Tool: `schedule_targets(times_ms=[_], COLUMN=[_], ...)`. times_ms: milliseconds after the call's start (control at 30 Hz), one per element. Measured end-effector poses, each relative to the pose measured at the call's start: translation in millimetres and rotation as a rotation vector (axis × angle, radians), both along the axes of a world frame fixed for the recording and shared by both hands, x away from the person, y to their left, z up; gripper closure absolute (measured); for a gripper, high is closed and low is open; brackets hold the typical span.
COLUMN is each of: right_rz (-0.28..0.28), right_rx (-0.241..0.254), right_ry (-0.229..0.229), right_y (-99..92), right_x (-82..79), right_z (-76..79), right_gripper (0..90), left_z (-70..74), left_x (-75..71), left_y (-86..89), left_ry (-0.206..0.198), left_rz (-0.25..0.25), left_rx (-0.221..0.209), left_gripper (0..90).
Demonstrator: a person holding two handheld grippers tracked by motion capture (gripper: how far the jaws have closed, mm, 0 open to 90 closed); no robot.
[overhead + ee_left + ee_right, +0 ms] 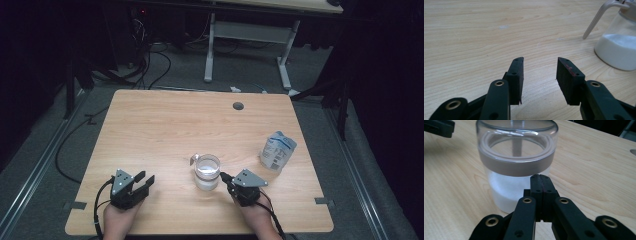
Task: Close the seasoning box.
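Two grippers, one jar: near edge of the bench (150, 130)
Bench: pale wood, wide, mostly bare
Pouch (277, 150): well to the right, untouched
Jar (207, 172): upright at bench middle-front, long axis vertical, white powder in the lower part, spoon handle (194, 159) leaning out up-left
Left gripper (143, 180): fingers (516, 75) parted, nothing between, apart from the jar
Right gripper (224, 176): fingers pressed together, empty, tips just beside the jar wall
Risk: closed tips nudging the wall could slide or tip the jar, spilling powder

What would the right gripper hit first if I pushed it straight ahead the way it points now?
Most likely the jar: the right gripper, jaws shut, points at its side just below the grey band, with no other thing between them. The remaining gap is hard to judge.
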State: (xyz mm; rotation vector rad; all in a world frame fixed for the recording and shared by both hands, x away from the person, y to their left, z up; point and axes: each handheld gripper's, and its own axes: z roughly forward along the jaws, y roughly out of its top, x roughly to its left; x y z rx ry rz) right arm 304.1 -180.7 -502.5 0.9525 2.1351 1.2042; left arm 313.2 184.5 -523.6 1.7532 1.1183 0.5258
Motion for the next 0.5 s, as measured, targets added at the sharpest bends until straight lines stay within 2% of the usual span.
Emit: schedule_targets(times_ms=[333, 433, 467, 500], right_rz=[0.084, 0.082, 0.058, 0.058], right_rx=[-0.002, 0.000, -0.003, -0.003], right_ry=[-0.004, -0.001, -0.002, -0.002], right_y=[18.9, 18.7, 15.2, 15.2], right_x=[-11.5, -11.7, -9.7, -9.7], right_z=[0.1, 0.5, 1.0, 1.0], right_gripper=[90.0, 90.0, 90.0, 90.0], left_z=[-0.3, 0.5, 0.9, 0.9], left_x=[0.9, 0.2, -0.5, -0.5], left_y=[0.7, 1.9, 3.5, 3.5], left_ry=[-0.002, -0.006, -0.010, -0.010], left_rz=[0.004, 0.006, 0.008, 0.008], left_rx=[-0.008, -0.006, -0.008, -0.008], left_gripper=[58.5, 58.6, 58.8, 58.8])
